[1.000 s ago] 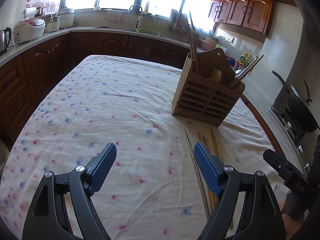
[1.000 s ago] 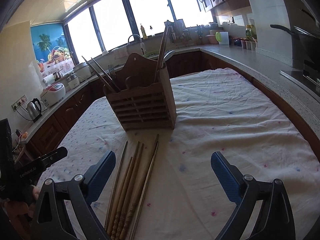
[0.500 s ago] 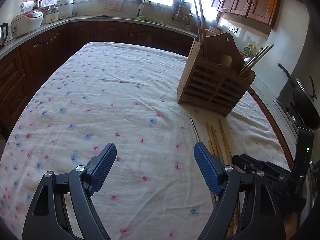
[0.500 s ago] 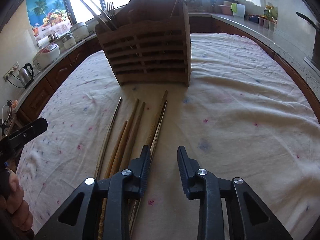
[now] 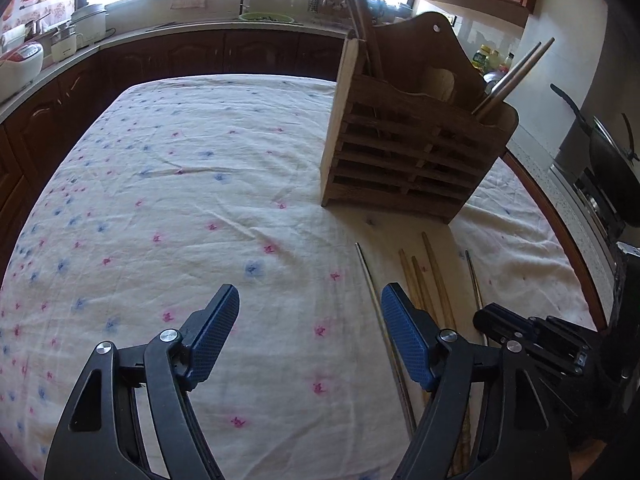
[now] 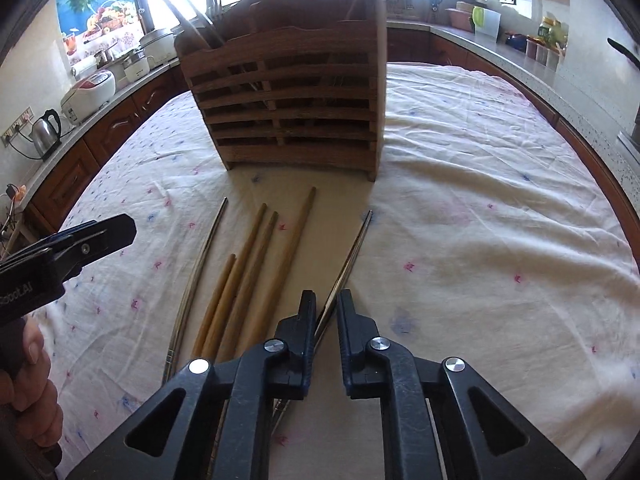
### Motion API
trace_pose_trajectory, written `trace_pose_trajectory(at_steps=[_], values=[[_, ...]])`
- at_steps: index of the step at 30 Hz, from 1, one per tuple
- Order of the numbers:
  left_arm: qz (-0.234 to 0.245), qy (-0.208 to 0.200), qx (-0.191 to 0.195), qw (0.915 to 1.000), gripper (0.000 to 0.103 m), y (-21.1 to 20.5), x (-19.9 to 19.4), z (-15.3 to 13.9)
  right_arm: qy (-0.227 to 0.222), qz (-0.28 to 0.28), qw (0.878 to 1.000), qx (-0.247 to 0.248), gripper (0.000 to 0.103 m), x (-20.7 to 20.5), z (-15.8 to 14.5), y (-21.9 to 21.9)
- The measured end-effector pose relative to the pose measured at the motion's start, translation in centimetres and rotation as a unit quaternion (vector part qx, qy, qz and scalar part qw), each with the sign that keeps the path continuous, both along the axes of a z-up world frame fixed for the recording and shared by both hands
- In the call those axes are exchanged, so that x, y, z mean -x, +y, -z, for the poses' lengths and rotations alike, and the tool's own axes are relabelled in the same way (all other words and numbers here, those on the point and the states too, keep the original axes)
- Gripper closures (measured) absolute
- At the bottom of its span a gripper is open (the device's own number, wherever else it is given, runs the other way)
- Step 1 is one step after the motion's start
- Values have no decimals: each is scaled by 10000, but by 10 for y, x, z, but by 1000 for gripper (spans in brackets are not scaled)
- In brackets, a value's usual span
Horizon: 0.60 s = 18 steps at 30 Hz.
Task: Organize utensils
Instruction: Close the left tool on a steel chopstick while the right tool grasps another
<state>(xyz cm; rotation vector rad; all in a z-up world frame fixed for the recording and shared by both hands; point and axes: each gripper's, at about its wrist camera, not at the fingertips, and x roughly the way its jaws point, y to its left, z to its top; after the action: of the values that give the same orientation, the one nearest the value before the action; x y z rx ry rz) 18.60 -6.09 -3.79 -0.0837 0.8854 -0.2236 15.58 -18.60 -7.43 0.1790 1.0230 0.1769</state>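
The right tool (image 6: 327, 307) is closing, clamped on a metal chopstick (image 6: 354, 252); the left tool (image 5: 310, 326), closing too, holds nothing above the surface (image 5: 180, 200).

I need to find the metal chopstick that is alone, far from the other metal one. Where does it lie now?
In the right wrist view, the lone metal chopstick lies on the tablecloth, leftmost of the row, left of the wooden chopsticks and before the wooden holder.
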Motion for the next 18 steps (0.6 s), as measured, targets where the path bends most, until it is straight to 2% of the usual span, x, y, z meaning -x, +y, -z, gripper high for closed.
trace_pose_trajectory(at_steps=[3,7,8,9,12,14,18], values=[[268,120,-131,9995,38,-19,-11,6,71,144,9999,-64,95,2,1,-17],[422,330,-305,9981,54,-35,-27,17,157,383,9985,-357,94,-5,3,-35],[422,403,-335,9977,58,-37,-31,21,158,432,9982,-375,90,-8,4,-37],[404,367,-383,9978,62,-38,-33,22,158,471,9979,-426,88,-12,4,-39],[426,319,-538,9971,63,-42,-37,23,152,547,9974,-439,88,-24,7,-39],[431,287,-614,9968,68,-45,-38,23,137,634,9967,-484,88,-33,9,-42],[511,152,-745,9958,87,-49,-36,23,35,678,9966,-467,88,-49,14,-44]])
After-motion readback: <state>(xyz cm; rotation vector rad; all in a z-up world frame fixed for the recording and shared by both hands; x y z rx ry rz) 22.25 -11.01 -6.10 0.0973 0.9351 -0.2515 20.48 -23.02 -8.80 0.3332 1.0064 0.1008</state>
